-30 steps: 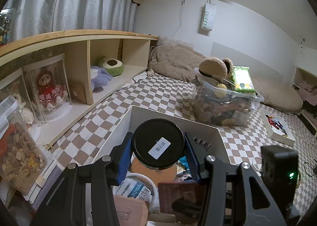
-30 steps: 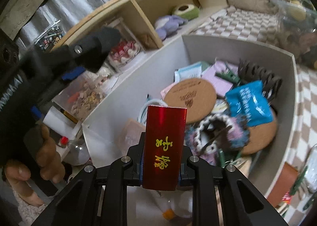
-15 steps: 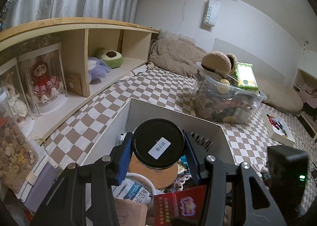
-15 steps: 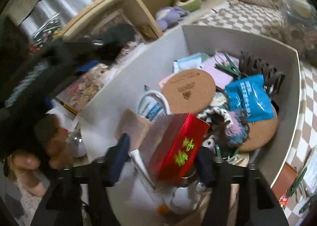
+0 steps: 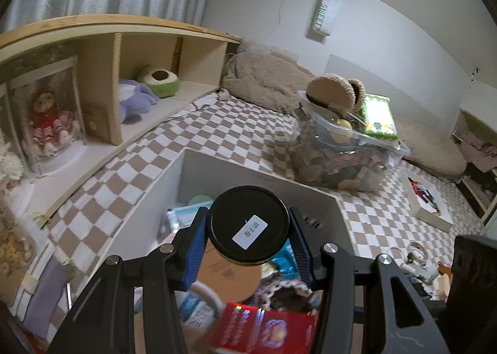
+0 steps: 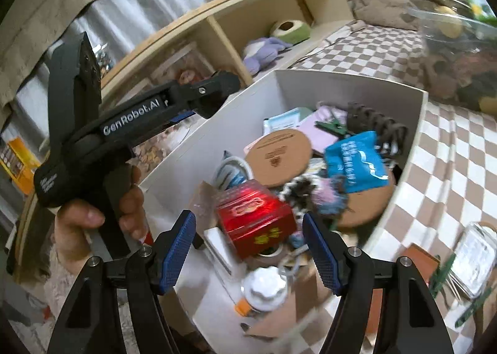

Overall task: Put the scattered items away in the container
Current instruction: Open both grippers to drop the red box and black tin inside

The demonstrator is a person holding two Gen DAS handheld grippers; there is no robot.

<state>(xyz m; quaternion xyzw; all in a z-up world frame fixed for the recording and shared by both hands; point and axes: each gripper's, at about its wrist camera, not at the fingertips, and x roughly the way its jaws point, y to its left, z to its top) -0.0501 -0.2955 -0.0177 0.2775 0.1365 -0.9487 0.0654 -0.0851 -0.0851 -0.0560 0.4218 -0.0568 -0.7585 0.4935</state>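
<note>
My left gripper (image 5: 247, 228) is shut on a jar with a black lid (image 5: 250, 223) and holds it above the white container (image 5: 248, 172). My right gripper (image 6: 250, 240) is open and empty above the container's near end (image 6: 341, 80). A red box (image 6: 254, 219) lies loose in the container among several items; it also shows blurred in the left wrist view (image 5: 267, 330). The left gripper's body (image 6: 130, 124) and the hand holding it show at the left of the right wrist view.
In the container lie cork coasters (image 6: 279, 153), a blue packet (image 6: 357, 161), a dark hair claw (image 6: 379, 129) and a white-capped bottle (image 6: 264, 287). A clear bin of toys (image 5: 341, 152) stands behind on the checkered bed. A wooden shelf (image 5: 124, 80) runs along the left.
My right gripper opened and let go of the red box, which dropped onto the items in the container. My left gripper moved forward over the container with the jar.
</note>
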